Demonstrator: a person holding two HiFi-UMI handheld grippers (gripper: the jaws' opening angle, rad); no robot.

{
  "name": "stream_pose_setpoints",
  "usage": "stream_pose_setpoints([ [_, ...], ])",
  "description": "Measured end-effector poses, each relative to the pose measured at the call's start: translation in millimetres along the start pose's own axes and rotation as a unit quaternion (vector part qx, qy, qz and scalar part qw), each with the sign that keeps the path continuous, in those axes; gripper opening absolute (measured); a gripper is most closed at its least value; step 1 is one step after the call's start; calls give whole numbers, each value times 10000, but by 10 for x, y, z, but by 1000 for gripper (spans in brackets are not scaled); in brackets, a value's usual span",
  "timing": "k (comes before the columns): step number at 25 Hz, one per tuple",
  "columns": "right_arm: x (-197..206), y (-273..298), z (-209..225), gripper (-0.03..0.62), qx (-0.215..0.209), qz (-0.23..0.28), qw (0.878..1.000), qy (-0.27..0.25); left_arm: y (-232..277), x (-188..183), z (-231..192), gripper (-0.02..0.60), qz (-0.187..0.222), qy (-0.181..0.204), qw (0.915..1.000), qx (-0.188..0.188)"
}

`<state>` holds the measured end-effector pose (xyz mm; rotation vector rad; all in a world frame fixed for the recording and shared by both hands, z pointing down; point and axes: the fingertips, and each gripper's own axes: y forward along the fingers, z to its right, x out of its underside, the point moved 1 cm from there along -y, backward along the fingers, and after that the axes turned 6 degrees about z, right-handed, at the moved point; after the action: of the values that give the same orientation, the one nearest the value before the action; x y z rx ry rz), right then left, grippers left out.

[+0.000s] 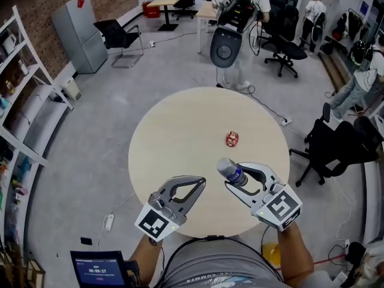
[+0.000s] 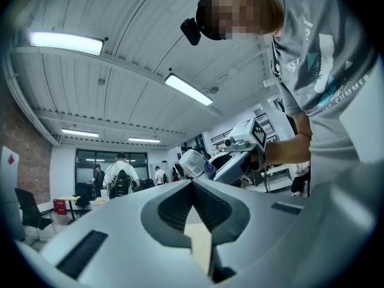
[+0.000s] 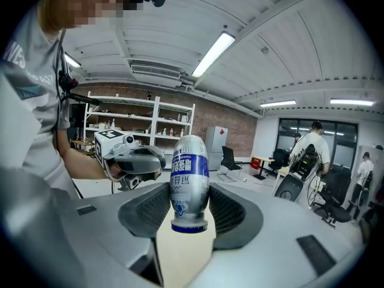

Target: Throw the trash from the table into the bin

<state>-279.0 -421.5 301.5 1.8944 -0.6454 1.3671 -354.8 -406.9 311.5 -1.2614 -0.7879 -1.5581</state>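
Right gripper [image 3: 189, 188] is clamped on the silver bottle [image 3: 189, 173]. I see the bottle's long axis run along the jaws, with the blue cap toward the gripper body and the base pointing away. Around is an office room with a grey floor [image 1: 90, 137]; the round beige table [image 1: 180, 137] carries a red crumpled wrapper [image 1: 232, 138]. The bottle sits between the pads, over the table's near edge. Left gripper [image 1: 201, 181] is closed and empty.
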Motion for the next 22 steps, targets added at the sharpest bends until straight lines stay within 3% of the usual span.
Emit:
stream_pose_setpoints([
  [8,-285,-662,-386,210,534,191,9984,-49,-25,-477,576,41,296,226,9984,419],
  [15,-351,-1105,-612,210,1045,247,9942,-82,59,-660,868,41,716,208,9930,917],
  [19,-265,-1638,-715,210,1552,144,9878,60,337,-1018,1189,41,1732,-585,9768,1114],
  [22,-168,-2083,-749,210,2066,63,9778,350,543,-999,1507,41,1410,-320,9736,1767],
])
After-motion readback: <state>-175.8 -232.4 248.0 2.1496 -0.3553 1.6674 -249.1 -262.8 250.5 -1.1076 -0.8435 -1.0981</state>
